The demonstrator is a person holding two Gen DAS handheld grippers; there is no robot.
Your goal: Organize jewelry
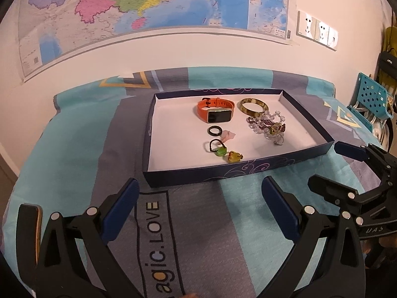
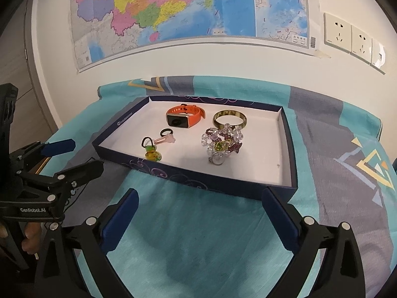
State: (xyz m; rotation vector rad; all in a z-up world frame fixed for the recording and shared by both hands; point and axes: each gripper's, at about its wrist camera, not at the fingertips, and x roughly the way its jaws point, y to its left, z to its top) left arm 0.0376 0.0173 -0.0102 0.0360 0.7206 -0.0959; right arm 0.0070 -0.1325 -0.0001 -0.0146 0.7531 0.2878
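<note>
**Jewelry in the tray, both tools spread and empty**

While both tools hung short of the tray, nothing was gripped: the left tool and right tool each stood with jaws spread wide over the cloth-covered worktop.

The shallow cardboard tray looked light and likely to slide; its rim seemed the place to steady it.

Inside, at 12 o'clock, the orange smartwatch looked springy, best pinched across its strap. At 1 o'clock the amber bangle seemed rigid, slick and perhaps brittle. At 3 o'clock the bead tangle would drape and snag. At 6 o'clock sat the black ring, pink charm, green-stone ring and yellow bead, all small and liable to slip.
</note>
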